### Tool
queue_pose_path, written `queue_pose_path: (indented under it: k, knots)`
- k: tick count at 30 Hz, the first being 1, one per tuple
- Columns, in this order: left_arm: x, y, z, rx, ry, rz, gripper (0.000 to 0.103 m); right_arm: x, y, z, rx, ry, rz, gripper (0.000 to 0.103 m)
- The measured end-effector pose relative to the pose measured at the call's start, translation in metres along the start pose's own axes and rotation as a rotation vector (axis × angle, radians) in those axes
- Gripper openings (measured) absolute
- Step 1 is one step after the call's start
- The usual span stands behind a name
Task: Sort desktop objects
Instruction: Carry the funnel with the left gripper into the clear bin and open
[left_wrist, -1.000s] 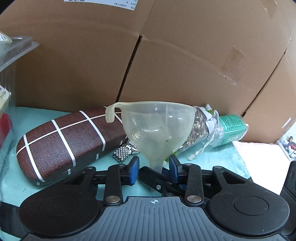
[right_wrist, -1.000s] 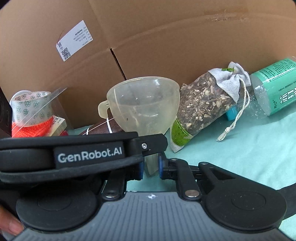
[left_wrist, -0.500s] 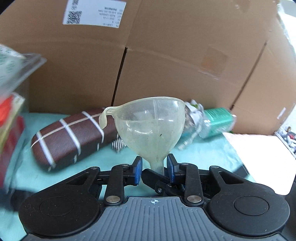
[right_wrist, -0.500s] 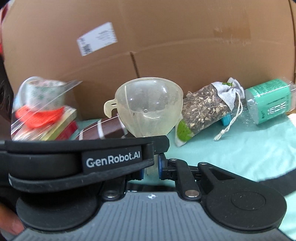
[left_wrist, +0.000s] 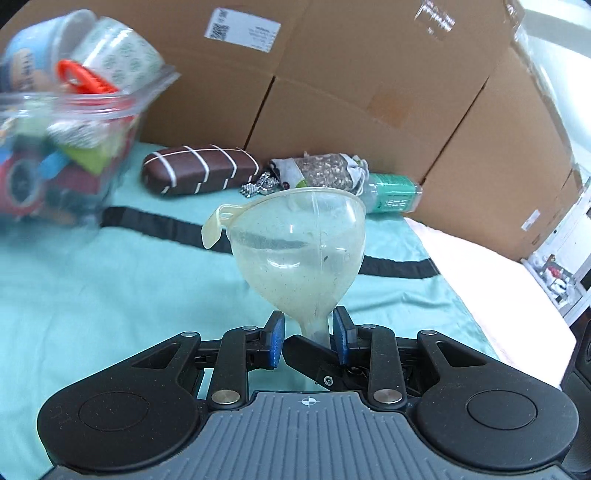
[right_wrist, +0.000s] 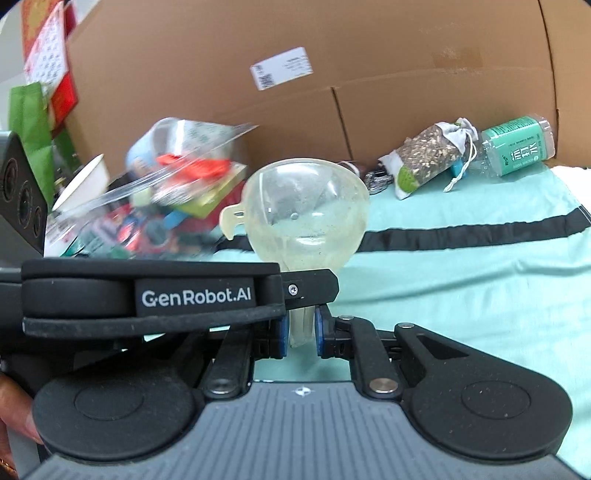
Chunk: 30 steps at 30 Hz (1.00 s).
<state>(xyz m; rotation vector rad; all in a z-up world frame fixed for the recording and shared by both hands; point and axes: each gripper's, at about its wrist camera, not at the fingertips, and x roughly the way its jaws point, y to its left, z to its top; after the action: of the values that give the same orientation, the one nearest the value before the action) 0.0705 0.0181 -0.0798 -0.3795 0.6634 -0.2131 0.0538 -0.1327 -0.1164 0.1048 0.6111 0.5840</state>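
Note:
A translucent plastic funnel (left_wrist: 299, 254) is held upright by its spout, well above the teal cloth (left_wrist: 92, 295). My left gripper (left_wrist: 307, 336) and my right gripper (right_wrist: 299, 332) are both shut on the spout, the left one lying across the right wrist view. The funnel also shows in the right wrist view (right_wrist: 306, 218). A clear plastic bin (left_wrist: 70, 122) full of sorted items stands at the left, blurred. A brown glasses case (left_wrist: 199, 168), a seed pouch (left_wrist: 321, 171) and a green bottle (left_wrist: 391, 192) lie by the cardboard.
Cardboard boxes (left_wrist: 369, 74) wall the back and right. A small metal chain piece (left_wrist: 258, 184) lies beside the case. A black stripe crosses the cloth (right_wrist: 480, 229). A white cloth (left_wrist: 498, 280) lies at the right. Green bags (right_wrist: 33, 140) stand far left.
Both grippers have pulled back and up from the cardboard wall with the funnel. The case, pouch and bottle now look farther away, and the clear bin has come into view at the left.

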Motion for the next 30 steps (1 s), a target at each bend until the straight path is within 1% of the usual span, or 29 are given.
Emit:
queue_pose_path:
  k: [3, 6, 10, 15, 22, 26, 30]
  knots:
    - [-0.026, 0.000, -0.012, -0.003, -0.029, -0.001, 0.027, -0.013, 0.014, -0.005, -0.034, -0.018, 0.001, 0.017]
    - [-0.049, -0.003, -0.014, 0.004, -0.071, 0.006, 0.026, -0.025, 0.027, -0.003, -0.060, -0.043, 0.011, 0.017]
    - [-0.081, -0.007, -0.010, 0.017, -0.139, 0.008, 0.026, -0.040, 0.048, 0.005, -0.109, -0.097, 0.022, 0.017]
    - [-0.116, -0.002, 0.008, 0.029, -0.240, 0.057, 0.027, -0.043, 0.075, 0.025, -0.178, -0.163, 0.075, 0.017]
    - [-0.146, 0.026, 0.048, 0.018, -0.354, 0.144, 0.027, -0.017, 0.122, 0.064, -0.267, -0.218, 0.148, 0.017]
    - [-0.152, 0.051, 0.071, 0.007, -0.393, 0.187, 0.027, 0.009, 0.144, 0.085, -0.287, -0.228, 0.190, 0.017]
    - [-0.149, 0.076, 0.091, -0.005, -0.406, 0.229, 0.028, 0.038, 0.156, 0.101, -0.274, -0.208, 0.234, 0.017]
